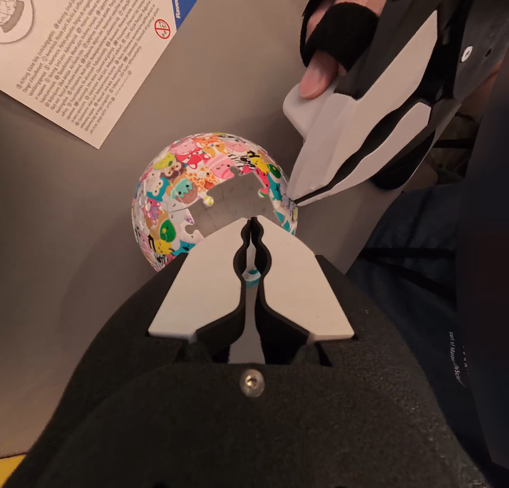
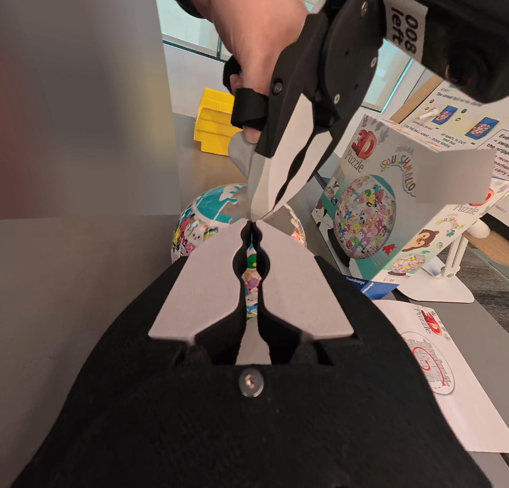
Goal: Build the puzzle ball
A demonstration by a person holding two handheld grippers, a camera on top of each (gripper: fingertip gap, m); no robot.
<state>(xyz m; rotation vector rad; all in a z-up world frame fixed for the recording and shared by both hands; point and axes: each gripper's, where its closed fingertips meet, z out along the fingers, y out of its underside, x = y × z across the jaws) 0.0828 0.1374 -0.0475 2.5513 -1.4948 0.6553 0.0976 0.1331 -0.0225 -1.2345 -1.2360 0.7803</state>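
While the ball (image 1: 212, 199) sits on the grey table (image 1: 82, 254), both grippers meet at the gap in its shell. It is a sphere of bright cartoon-print pieces, mostly built, with a wide jagged-edged opening on top that shows the grey inside.

In the left wrist view, the left gripper (image 1: 252, 220) has its white fingers pressed together, tips at the near edge of the opening; whether anything thin is pinched there cannot be told. From the upper right the right gripper (image 1: 293, 199) comes down at a slant, jaws clenched, tips touching the ball's right rim by the opening. A fingertip in a black strap rests on its grey lever.

In the right wrist view, the right gripper (image 2: 251, 222) is likewise closed, tips at the top of the ball (image 2: 203, 221). The left gripper (image 2: 261, 213) drops in from above, held by a hand (image 2: 253, 42), its closed tips just beside the right one's. What either pair grips, if anything, is hidden.

A printed leaflet (image 1: 82, 47) lies on the table beyond the ball. To the right in the right wrist view stands the puzzle box (image 2: 385, 204), with a second sheet (image 2: 454, 378) lying near it. Yellow blocks (image 2: 214, 127) are stacked farther back on the table.
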